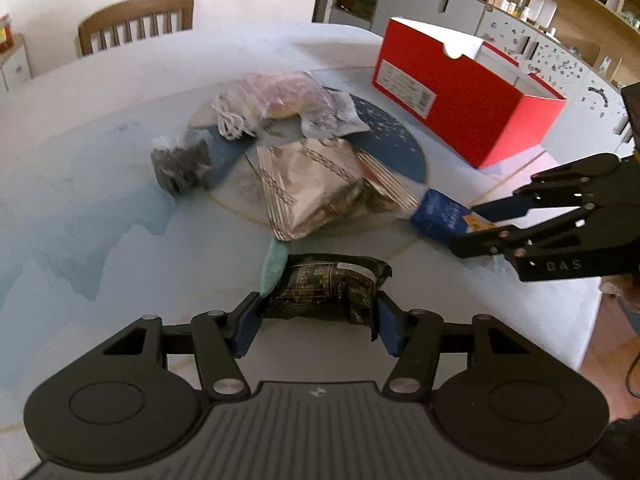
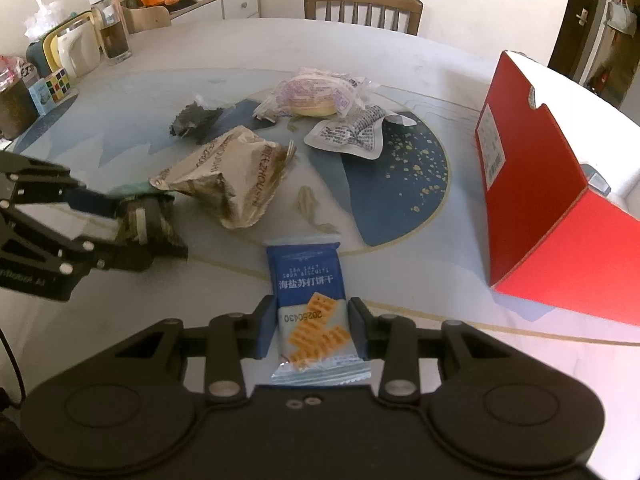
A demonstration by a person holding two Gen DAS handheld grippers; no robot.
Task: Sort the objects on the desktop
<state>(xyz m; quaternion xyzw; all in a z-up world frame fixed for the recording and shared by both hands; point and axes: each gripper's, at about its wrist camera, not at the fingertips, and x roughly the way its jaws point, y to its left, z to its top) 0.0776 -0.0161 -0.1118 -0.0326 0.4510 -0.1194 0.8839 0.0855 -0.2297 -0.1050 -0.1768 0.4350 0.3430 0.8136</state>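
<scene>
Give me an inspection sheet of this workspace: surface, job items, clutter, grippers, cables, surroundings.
Surface: round table with a blue painted pattern.
Job's things: dark snack packet; blue biscuit packet; gold foil bag; wrapped bun; white sachet; open red box at the right.
Clutter: bottle, Rubik's cube and jars at the table's far left.
Grippers: left gripper shut on the dark snack packet; right gripper shut on the blue biscuit packet.
Cables: white coiled cord by the bun.
Surroundings: wooden chair, shelves.
</scene>
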